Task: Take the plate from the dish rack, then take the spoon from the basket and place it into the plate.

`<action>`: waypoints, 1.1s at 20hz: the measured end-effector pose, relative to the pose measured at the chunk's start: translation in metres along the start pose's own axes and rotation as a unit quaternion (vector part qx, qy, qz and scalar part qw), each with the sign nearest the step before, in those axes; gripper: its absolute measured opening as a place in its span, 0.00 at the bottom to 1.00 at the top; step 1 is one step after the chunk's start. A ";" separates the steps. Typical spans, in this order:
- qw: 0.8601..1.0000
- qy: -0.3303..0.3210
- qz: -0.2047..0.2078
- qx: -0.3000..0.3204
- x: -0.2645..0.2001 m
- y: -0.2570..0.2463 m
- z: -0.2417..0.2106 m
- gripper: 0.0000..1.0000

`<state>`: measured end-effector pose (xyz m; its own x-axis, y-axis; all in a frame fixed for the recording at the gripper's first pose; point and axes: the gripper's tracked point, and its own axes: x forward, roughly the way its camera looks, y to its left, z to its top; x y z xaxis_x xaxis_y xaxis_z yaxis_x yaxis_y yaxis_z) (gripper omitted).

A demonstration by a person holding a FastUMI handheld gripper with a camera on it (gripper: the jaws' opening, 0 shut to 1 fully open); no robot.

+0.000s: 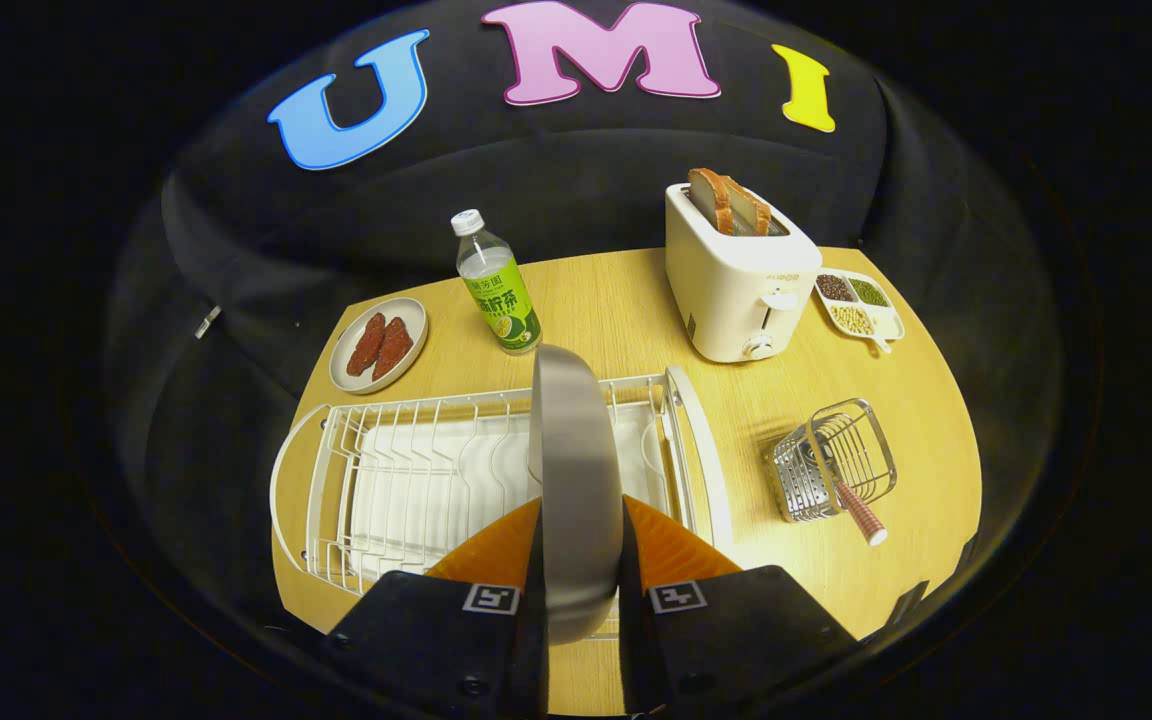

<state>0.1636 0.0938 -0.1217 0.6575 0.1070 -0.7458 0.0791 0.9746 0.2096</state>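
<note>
A grey plate stands on edge between my two orange fingers, and my gripper is shut on its rim. It hangs over the white wire dish rack, whose slots hold nothing else. To the right of the rack stands a small metal wire basket with the spoon in it; the spoon's striped red handle sticks out toward me. The basket is beyond my right finger and off to the right.
A white toaster with bread slices stands at the back right, beside a small tray of beans. A green-labelled bottle and a plate with two red pieces sit behind the rack. Bare wooden tabletop lies between rack and basket.
</note>
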 end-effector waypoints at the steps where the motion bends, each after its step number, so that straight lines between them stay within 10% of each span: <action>1: 1.000 -0.003 -0.004 -0.007 -0.002 0.002 0.002 0.32; 22: 0.997 -0.014 -0.054 0.045 -0.020 -0.041 0.031 0.25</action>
<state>0.1703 0.0453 -0.0961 0.6615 -0.0042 -0.7499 0.2162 0.9586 0.1853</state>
